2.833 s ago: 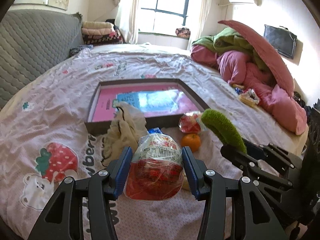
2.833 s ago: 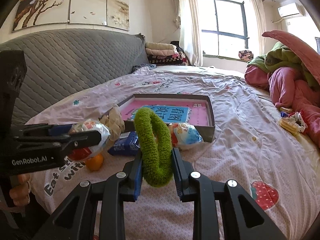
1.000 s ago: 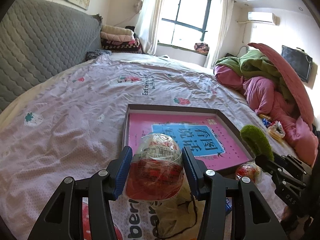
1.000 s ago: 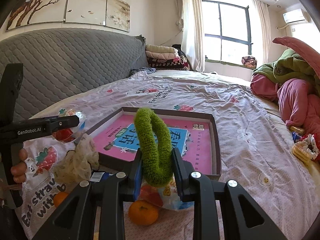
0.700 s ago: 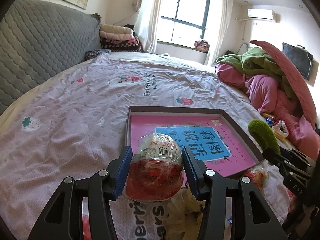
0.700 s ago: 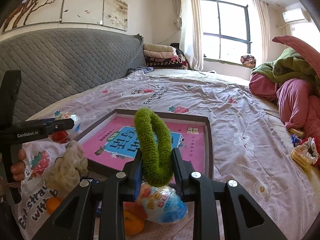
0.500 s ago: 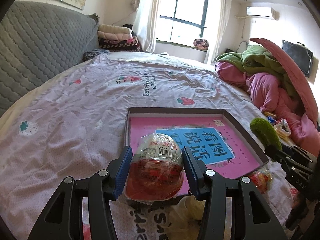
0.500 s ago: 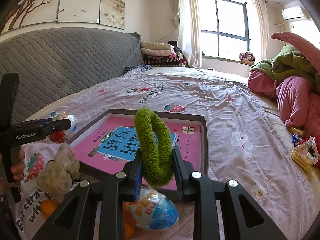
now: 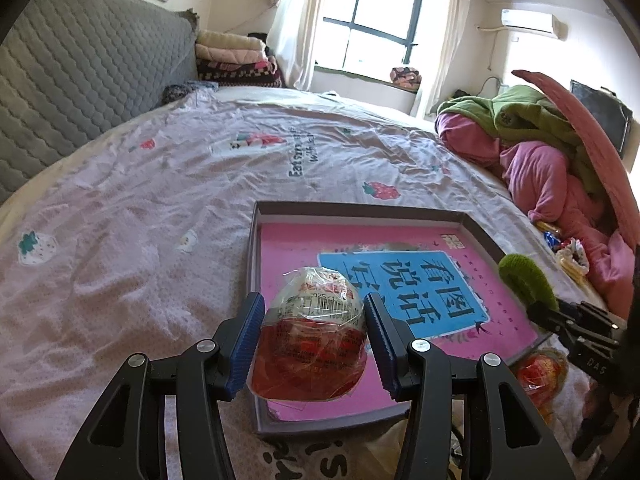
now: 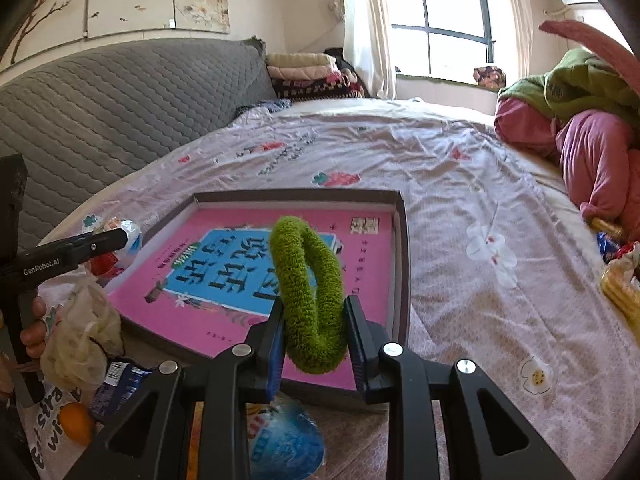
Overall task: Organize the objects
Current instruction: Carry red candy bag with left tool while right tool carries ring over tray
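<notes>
Two grippers are loaded and both hang above the shallow box (image 9: 256, 264) lying on the bed (image 9: 120, 240). The left gripper (image 9: 312, 344) is closed on a plastic-wrapped snack packet (image 9: 312, 340), red below and pale above, held over the box's near-left corner, about 7 o'clock of the pink panel inside. The right gripper (image 10: 314, 338) clamps a fuzzy green ring (image 10: 308, 292) standing upright between its fingers, over the near edge of the box at roughly 6 o'clock in the right wrist view. In the left wrist view that ring (image 9: 526, 280) shows at 3 o'clock, above the box's right wall.

On the bedsheet outside the box, along its near side, lie a blue wrapped snack (image 10: 284, 440), a cream mesh pouch (image 10: 80, 340), a blue wrapper (image 10: 116, 384) and an orange (image 10: 76, 422). A heap of pink and green bedding (image 9: 560, 152) sits at 2 o'clock, well apart from the box.
</notes>
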Demonstrator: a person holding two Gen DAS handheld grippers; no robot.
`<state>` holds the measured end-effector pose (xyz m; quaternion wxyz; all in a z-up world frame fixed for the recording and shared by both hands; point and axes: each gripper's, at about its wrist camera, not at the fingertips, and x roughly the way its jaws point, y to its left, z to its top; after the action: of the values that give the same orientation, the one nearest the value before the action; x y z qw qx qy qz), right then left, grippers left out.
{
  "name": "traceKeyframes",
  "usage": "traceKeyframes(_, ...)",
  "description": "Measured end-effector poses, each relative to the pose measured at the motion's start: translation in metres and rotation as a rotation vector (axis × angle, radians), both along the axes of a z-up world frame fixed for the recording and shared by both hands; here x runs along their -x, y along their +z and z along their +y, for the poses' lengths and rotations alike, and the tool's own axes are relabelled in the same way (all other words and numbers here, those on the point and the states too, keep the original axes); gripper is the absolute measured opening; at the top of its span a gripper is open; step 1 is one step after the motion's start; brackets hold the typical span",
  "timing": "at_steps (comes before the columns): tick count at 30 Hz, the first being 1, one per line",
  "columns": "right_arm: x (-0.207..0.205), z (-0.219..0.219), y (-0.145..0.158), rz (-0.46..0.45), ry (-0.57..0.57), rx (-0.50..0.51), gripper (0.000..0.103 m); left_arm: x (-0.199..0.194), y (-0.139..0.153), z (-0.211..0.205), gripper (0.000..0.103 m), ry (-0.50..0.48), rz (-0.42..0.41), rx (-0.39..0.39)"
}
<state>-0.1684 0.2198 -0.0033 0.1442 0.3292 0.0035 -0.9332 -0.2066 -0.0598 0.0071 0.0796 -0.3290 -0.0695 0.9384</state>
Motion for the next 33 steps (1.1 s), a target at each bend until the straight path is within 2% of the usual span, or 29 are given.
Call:
traceKeyframes(13, 0.010, 0.003, -0.010, -0.046, -0.010, 0.013, 0.029, 0.011, -0.017, 0.010, 0.053, -0.024, -0.042, 0.027)
traceKeyframes(25, 0.013, 0.006, -0.012, -0.068, -0.028, 0.015, 0.030, 0.015, -0.026, 0.010, 0.053, -0.024, -0.087, 0.011)
traceKeyframes(33, 0.014, 0.008, -0.011, -0.070, -0.045, 0.020, 0.036, 0.016, -0.027, 0.009, 0.055, -0.022, -0.096, 0.004)
